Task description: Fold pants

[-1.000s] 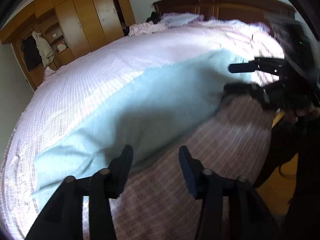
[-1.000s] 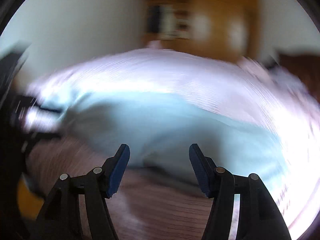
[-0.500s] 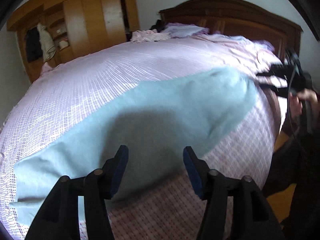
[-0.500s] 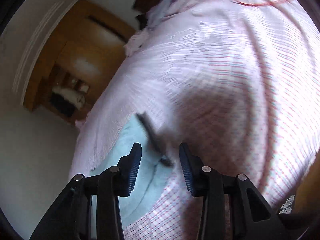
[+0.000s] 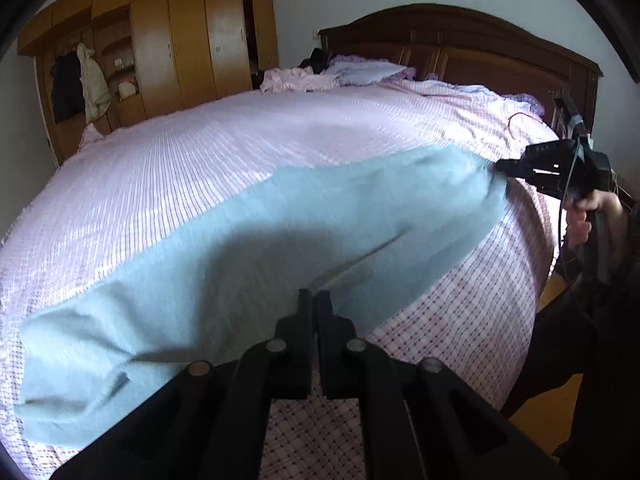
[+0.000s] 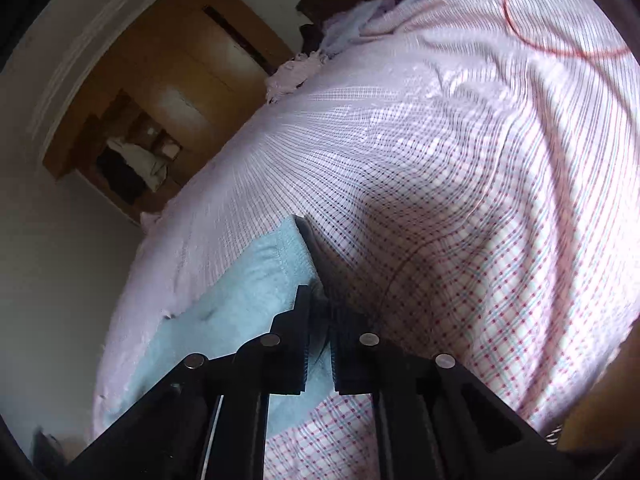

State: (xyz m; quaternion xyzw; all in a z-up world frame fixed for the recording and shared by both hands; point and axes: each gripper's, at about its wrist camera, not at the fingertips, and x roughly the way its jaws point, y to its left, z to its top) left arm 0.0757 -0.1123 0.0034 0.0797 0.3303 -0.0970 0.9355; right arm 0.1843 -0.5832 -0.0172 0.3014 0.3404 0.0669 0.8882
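Observation:
Light blue pants (image 5: pixel 280 240) lie stretched across a pink checked bed (image 5: pixel 240 140). My left gripper (image 5: pixel 315 300) is shut on the near edge of the pants around their middle. My right gripper (image 6: pixel 319 304) is shut on the pants' end corner (image 6: pixel 256 280); it also shows in the left wrist view (image 5: pixel 504 168), pinching the right end of the pants. The fabric is lifted a little between the two grips.
A dark wooden headboard (image 5: pixel 460 48) and pillows (image 5: pixel 360 70) are at the bed's far end. A wooden wardrobe (image 5: pixel 160 52) with hanging clothes stands at the back left. A thin red cord (image 6: pixel 560 40) lies on the bedsheet. The bed's edge drops off on the right.
Both grippers were open above the pants; now both have closed on the fabric, the left on the near edge, the right on the end corner.

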